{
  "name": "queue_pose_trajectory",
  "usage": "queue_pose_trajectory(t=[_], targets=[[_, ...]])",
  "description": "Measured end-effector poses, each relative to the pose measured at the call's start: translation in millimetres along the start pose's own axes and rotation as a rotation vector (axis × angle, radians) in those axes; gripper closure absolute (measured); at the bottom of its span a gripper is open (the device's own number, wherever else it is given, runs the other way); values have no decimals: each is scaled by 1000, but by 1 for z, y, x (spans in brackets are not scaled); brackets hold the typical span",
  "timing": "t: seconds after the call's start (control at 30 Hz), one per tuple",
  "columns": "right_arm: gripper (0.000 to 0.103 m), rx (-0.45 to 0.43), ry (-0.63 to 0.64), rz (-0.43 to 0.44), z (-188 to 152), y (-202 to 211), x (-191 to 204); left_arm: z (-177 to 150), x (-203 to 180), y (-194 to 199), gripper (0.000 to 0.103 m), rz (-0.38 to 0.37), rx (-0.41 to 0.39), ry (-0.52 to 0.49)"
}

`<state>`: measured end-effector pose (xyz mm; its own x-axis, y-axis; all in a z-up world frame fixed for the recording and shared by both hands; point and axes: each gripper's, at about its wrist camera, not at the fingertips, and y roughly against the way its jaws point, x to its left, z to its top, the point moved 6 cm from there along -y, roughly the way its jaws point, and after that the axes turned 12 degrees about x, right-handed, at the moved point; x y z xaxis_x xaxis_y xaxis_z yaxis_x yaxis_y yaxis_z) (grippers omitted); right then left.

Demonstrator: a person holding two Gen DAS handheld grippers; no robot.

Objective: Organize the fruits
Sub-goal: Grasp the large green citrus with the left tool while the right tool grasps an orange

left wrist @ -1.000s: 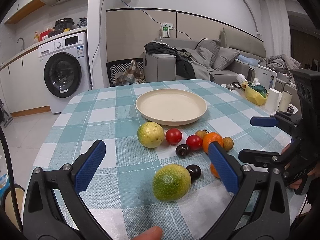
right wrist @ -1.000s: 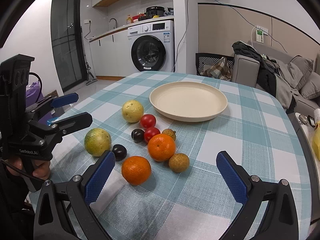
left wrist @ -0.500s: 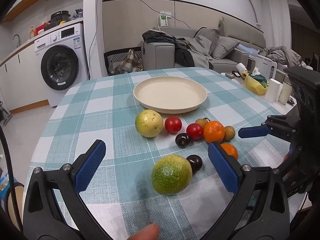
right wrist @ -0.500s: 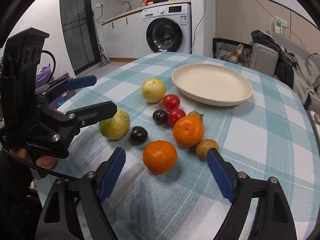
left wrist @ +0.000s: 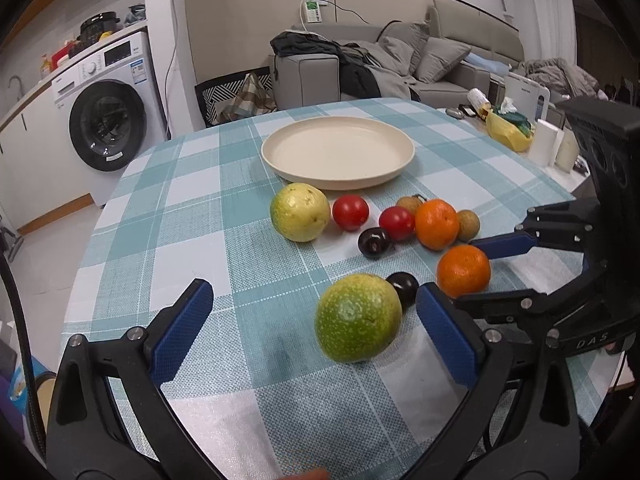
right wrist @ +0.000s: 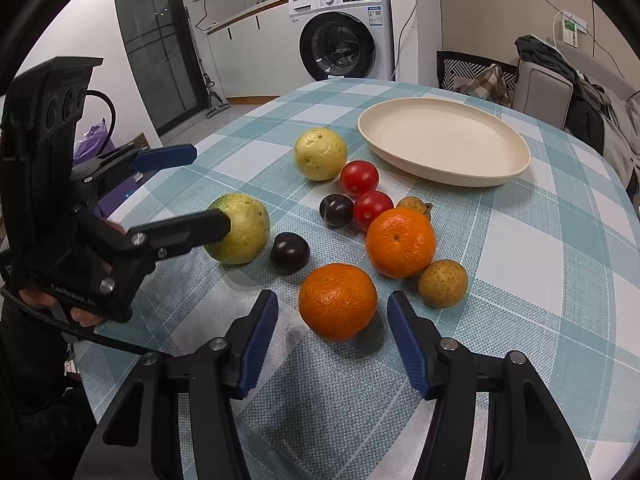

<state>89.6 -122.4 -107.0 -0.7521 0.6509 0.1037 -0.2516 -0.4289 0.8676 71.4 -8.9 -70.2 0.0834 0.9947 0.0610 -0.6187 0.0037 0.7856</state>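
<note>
Since the earlier frame the right gripper (right wrist: 332,336) has been brought nearer the near orange (right wrist: 337,300) on the table (right wrist: 540,280), and its fingers have just been closing; they are seen half-narrowed beside it, not touching. The left gripper (left wrist: 308,332) is held wide by the green fruit (left wrist: 357,317). The plate (right wrist: 444,142) is seen bare. Only the right view shows a hand (right wrist: 52,304), partly hidden

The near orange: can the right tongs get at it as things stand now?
Probably yes. The near orange lies just ahead of the right tongs, whose jaws have just been closing and do not touch it yet. Nothing lies between; the small brown fruit sits beside.
</note>
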Motion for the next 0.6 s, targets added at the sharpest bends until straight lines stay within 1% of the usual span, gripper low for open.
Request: queue_pose_trajectory(t=[0.07, 0.13, 0.17, 0.2, 0.23, 0.27, 0.33, 0.37, 0.43, 0.47, 0.53, 0.6], targets=[[47, 2, 6, -7, 1, -1, 0, -2, -4, -4, 1, 10, 22, -26], [48, 0, 4, -4, 1, -1, 1, -3, -6, -7, 7, 17, 35, -38], [48, 0, 3, 1, 1, -1, 2, -3, -7, -8, 8, 15, 38, -39], [48, 0, 1, 3, 2, -2, 2, -4, -7, -9, 11, 7, 43, -41], [48, 1, -1, 7, 2, -2, 2, -5, -8, -10, 19, -4, 51, -44], [49, 3, -3, 4, 2, -2, 2, -5, -8, -12, 21, -18, 60, -47], [51, 0, -8, 4, 3, -2, 2, -7, -10, -15, 34, -50, 77, -53], [54, 0, -12, 3, 3, -1, 1, -8, -11, -15, 38, -65, 83, -58], [57, 1, -20, 1, 3, -1, -2, -10, -15, -18, 55, -81, 98, -73], [59, 4, -21, -1, 3, -2, -3, -11, -17, -19, 57, -86, 104, -78], [61, 7, -20, -7, 3, -2, -3, -11, -18, -19, 57, -85, 104, -80], [62, 7, -18, -7, 3, -2, -4, -11, -19, -17, 57, -98, 103, -74]])
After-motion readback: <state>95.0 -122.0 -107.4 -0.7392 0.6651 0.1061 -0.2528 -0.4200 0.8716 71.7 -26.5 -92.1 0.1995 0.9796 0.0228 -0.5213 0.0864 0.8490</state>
